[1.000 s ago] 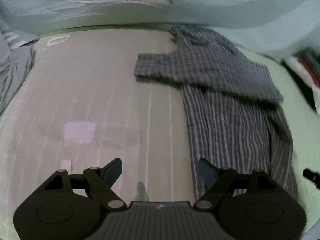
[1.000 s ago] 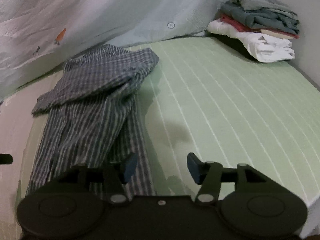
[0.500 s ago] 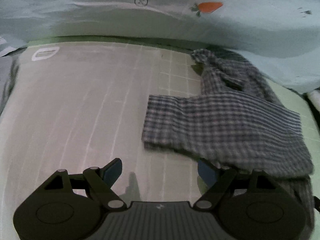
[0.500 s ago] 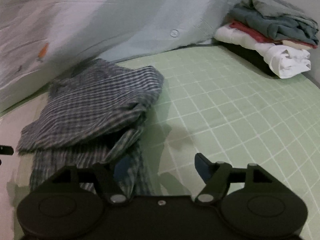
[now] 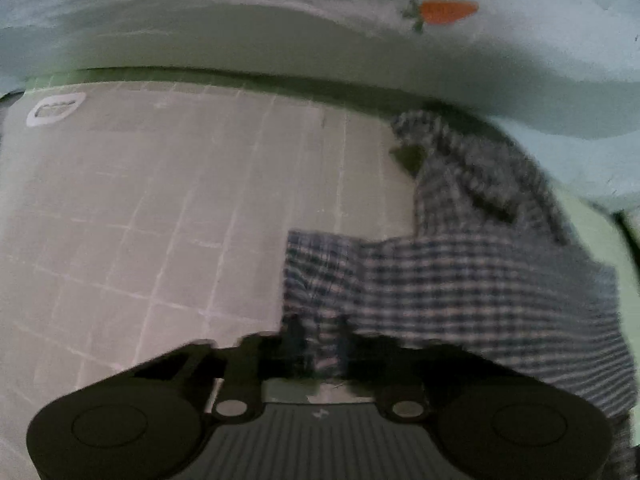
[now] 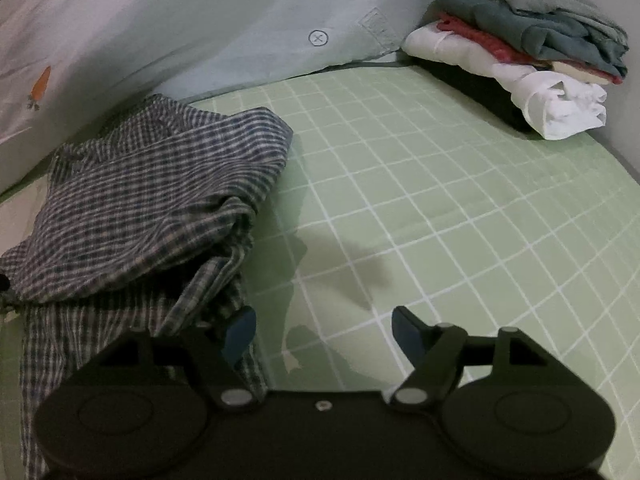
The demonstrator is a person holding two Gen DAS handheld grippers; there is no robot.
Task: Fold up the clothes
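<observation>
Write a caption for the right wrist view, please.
Open right gripper beside a checked shirt on a green sheet.

Checked shirt, partly folded, on the bed

The checked shirt (image 6: 152, 200), woven in dark blue and white, lay rumpled on the bed along the seam between the green and grey grid-lined sheets. A sleeve (image 5: 460, 280) was folded crosswise over the body, its cuff end (image 5: 316, 280) reaching out to the grey side. The collar end (image 5: 472, 160) sat farthest away, close to the pale bedding behind. The lower body ran in a narrow strip (image 6: 100, 328) toward the near edge. In the blurred left wrist view, the cuff end appeared to be pinched.
</observation>
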